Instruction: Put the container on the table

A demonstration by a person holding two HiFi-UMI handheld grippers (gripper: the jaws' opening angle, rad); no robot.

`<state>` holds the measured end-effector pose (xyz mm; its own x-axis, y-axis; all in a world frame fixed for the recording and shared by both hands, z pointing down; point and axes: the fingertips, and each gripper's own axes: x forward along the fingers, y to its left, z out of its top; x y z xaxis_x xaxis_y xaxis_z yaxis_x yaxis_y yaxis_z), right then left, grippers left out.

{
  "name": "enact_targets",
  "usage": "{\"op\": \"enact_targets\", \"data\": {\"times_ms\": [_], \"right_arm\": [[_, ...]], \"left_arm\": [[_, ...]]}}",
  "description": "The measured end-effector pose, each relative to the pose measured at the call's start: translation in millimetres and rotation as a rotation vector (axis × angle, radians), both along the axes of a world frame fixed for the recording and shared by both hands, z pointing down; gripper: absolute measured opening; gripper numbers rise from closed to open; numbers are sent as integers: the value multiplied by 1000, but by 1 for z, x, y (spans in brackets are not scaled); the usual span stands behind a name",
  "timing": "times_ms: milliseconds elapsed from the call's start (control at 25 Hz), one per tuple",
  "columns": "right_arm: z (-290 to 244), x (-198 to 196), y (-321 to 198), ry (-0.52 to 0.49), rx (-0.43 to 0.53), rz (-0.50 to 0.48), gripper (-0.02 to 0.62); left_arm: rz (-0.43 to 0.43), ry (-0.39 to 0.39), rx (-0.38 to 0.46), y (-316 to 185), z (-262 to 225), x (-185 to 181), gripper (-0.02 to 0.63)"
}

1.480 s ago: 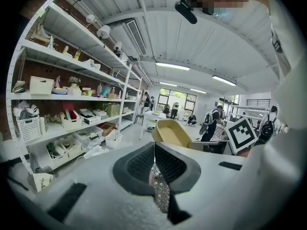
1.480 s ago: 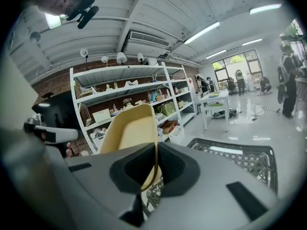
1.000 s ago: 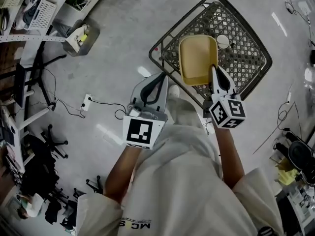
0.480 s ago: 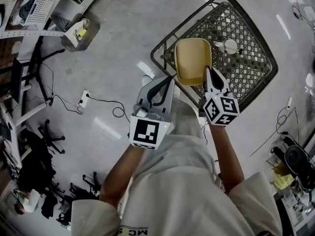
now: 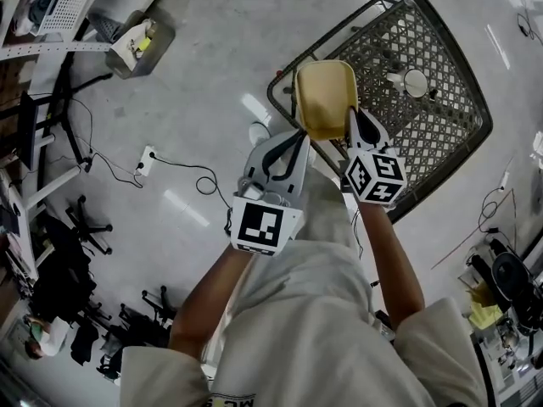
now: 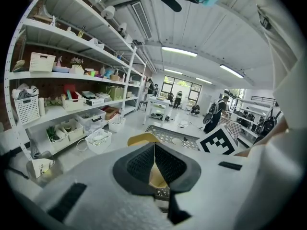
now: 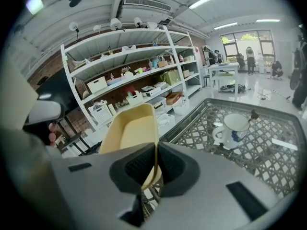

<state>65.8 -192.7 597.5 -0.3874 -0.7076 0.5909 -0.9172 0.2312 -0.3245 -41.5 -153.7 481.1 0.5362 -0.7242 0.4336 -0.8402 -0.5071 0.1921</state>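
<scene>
A yellow container point(image 5: 325, 98) hangs over the near left edge of the metal lattice table point(image 5: 441, 66). My right gripper point(image 5: 354, 125) is shut on its right rim. In the right gripper view the thin rim of the container point(image 7: 129, 133) runs between the pads of the right gripper point(image 7: 156, 152). My left gripper point(image 5: 294, 140) has its jaws shut, tips against the container's near left corner. In the left gripper view the container point(image 6: 139, 139) shows just past the left gripper point(image 6: 154, 150), nothing clearly pinched. A white mug point(image 5: 414, 83) stands on the table, right of the container.
Cables and a power strip point(image 5: 148, 155) lie on the floor to the left. Tall shelves point(image 6: 72, 80) with bins line the left wall, with white baskets point(image 6: 98, 140) on the floor. Chair bases point(image 5: 85, 227) stand at the far left. People stand far off by a white table point(image 6: 160, 107).
The right gripper has carried the container toward the table's near left edge. The left gripper has come forward, from apart from the container to its near corner.
</scene>
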Motion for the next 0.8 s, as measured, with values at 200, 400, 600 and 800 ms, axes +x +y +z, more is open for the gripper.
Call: {"op": "enact_targets", "data": {"times_ms": [200,400,600,800], "right_arm": [[29,-7,-2,-6,-57,-6,29],[57,-15,-4,0,-96,-9,29],[86,-16,-3,29,-133,-17,29],[105,-20,-6,44,-168,-20,29]], "left_arm": [[-16,8,-31,-1,16,-4,26],[-10,8,-56,5,31,-6,26],[-10,2,-75,10,42,-5,26],[-29,5,-80,10,43,-11,26]]}}
